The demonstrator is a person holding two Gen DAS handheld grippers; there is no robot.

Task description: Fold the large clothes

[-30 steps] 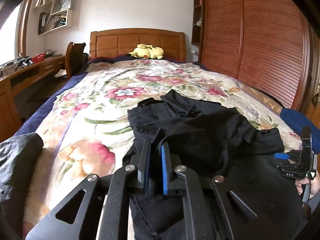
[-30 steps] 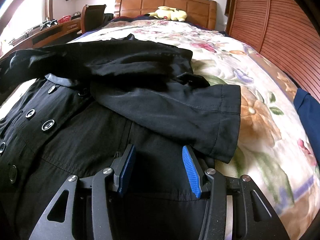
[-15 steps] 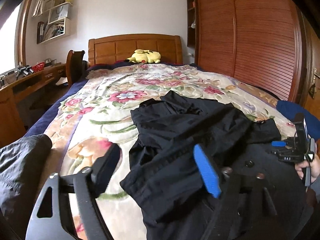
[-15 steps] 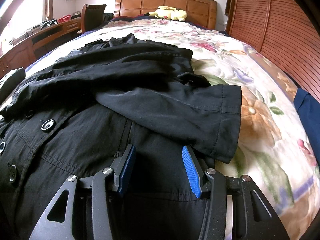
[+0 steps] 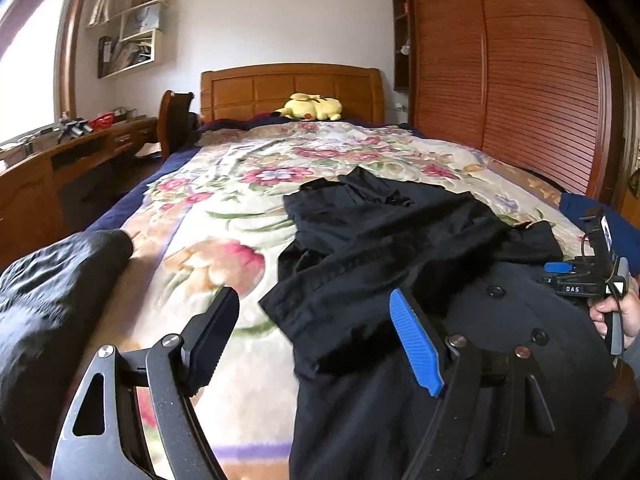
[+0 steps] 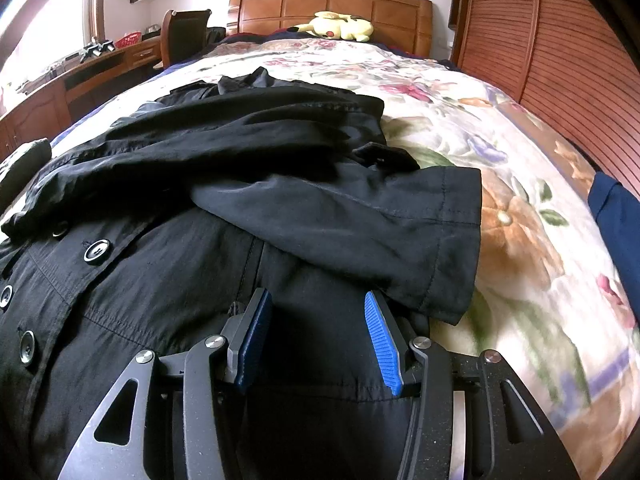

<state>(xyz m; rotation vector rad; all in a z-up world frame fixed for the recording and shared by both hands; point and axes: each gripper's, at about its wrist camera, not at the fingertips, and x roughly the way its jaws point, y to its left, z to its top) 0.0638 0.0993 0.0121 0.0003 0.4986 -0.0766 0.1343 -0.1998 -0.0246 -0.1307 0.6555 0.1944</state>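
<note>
Black coat [image 5: 400, 264] lies on bed [image 5: 224, 240], both sleeves folded over its front. Left gripper [image 5: 316, 344] wide open, empty, sleeve just ahead. Right gripper [image 6: 316, 336] open over coat's body. Next, prob.: grab hem, fold up.

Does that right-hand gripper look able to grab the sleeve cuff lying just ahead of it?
Probably yes. The right gripper is open over the black coat, and the sleeve cuff lies uncovered just ahead to its right.
</note>
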